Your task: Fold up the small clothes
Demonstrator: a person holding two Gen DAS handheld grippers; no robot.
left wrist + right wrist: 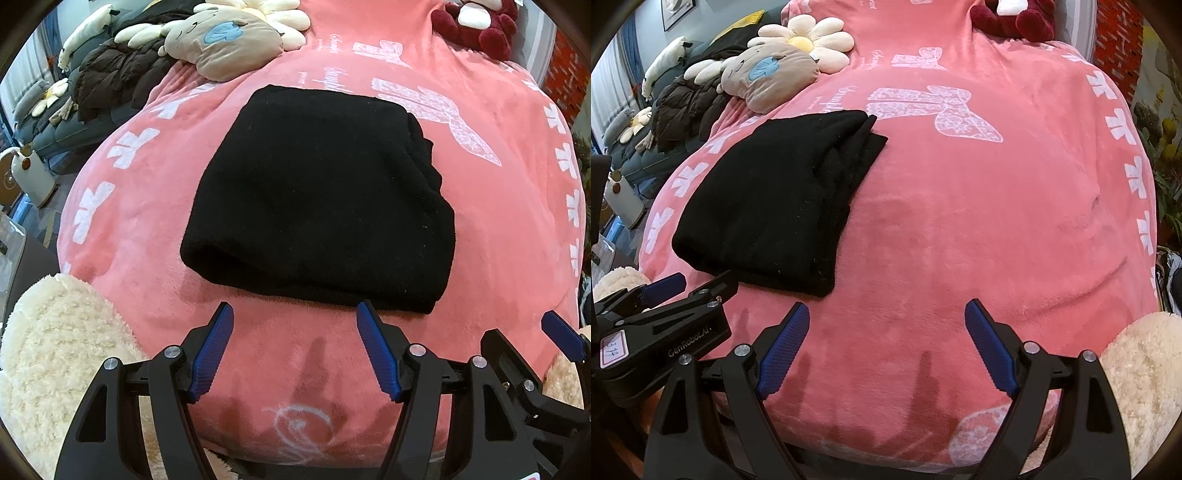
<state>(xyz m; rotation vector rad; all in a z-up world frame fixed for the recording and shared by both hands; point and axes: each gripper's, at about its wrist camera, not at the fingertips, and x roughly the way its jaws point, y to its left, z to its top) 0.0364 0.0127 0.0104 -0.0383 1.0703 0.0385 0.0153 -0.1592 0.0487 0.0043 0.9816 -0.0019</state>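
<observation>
Count: 1 garment, 2 grippers, 1 blanket, a few plush toys.

One folded black garment (317,199) on one pink blanket (498,229). Two grippers: left (295,350), right (886,350), each with two blue pads, jaws apart, holding nothing. Plush: one flower (809,40), one tan animal cushion (764,79), one dark red toy (476,26), one white animal (666,55). One dark puffer jacket (114,79). Two cream fluffy patches at the near corners, possibly one item.

A black fleece garment (317,199) is seen folded into a compact, roughly rectangular bundle and laid flat. Several stacked layers are shown along its right edge, while a rounded fold is formed at its near left corner.
</observation>
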